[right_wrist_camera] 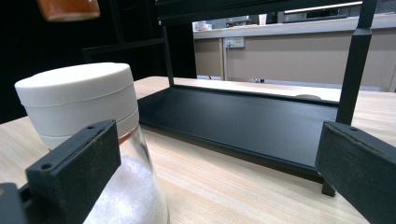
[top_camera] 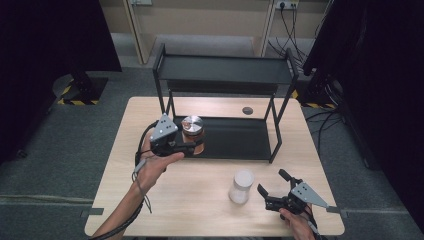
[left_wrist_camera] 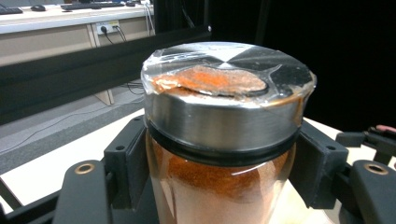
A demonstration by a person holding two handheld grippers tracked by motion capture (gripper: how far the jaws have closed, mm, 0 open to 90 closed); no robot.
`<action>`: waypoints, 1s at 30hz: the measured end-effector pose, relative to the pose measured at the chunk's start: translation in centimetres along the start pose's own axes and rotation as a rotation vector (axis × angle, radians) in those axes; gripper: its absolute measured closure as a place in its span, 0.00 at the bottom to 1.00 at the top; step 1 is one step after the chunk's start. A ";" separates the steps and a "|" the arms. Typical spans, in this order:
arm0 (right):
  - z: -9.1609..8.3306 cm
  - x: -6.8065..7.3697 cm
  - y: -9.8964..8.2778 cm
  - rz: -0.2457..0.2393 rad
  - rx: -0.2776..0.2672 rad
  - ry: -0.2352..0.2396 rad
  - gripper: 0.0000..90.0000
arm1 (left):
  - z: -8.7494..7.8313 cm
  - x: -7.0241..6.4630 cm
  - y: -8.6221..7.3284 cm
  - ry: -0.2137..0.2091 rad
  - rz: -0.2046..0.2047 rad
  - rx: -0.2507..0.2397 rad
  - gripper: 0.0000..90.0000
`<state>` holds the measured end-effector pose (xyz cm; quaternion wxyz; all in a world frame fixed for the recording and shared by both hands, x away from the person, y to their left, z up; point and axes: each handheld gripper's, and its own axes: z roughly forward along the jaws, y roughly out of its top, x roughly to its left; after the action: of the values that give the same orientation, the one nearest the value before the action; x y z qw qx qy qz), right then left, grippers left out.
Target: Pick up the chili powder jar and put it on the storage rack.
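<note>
Above the black rack's (top_camera: 235, 137) lower shelf — left gripper (top_camera: 192, 146) clamped on the orange spice jar (top_camera: 193, 131), right gripper (top_camera: 272, 189) agape.

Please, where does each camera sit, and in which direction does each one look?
High view: above the person's side, looking forward and down at the table and black rack; both forearms, left gripper and right gripper show.
Left gripper view: rides that gripper, facing the orange spice jar clamped between its jaws.
Right gripper view: rides low near the table, facing the rack's bottom shelf, its open jaws beside the white-lidded jar.
Shared: the orange spice jar appears in all three.
</note>
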<state>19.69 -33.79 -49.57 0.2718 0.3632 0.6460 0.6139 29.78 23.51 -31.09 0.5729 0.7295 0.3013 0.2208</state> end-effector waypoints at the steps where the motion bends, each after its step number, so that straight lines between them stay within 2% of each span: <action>1: 0.0 0.0 0.0 0.000 0.000 0.000 0.00 | 0.0 0.1 0.3 -0.002 -0.001 -0.001 0.34; 3: 0.0 0.0 0.0 0.000 0.000 -0.001 0.00 | -0.1 0.3 1.0 -0.006 -0.001 -0.002 0.34; 5: 0.0 0.0 0.0 0.000 0.000 -0.001 0.00 | -0.3 0.2 2.0 0.001 0.016 0.005 0.34; 8: 0.0 0.0 0.0 -0.001 0.000 -0.001 0.00 | -0.3 0.3 2.7 0.004 0.024 0.009 0.34; 17: 0.0 0.0 0.0 0.001 0.001 -0.001 0.00 | -0.6 1.2 5.5 0.001 0.000 0.014 0.34; 23: 0.0 0.0 0.0 0.001 0.002 -0.002 0.00 | -0.7 1.5 7.8 0.003 0.009 0.034 0.34; 30: 0.0 0.1 0.0 0.001 0.002 -0.004 0.00 | -0.8 1.7 9.9 0.013 0.007 0.033 0.34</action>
<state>19.68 -33.73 -49.57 0.2721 0.3651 0.6460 0.6126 32.36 23.65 -21.40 0.5583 0.7383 0.3061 0.2224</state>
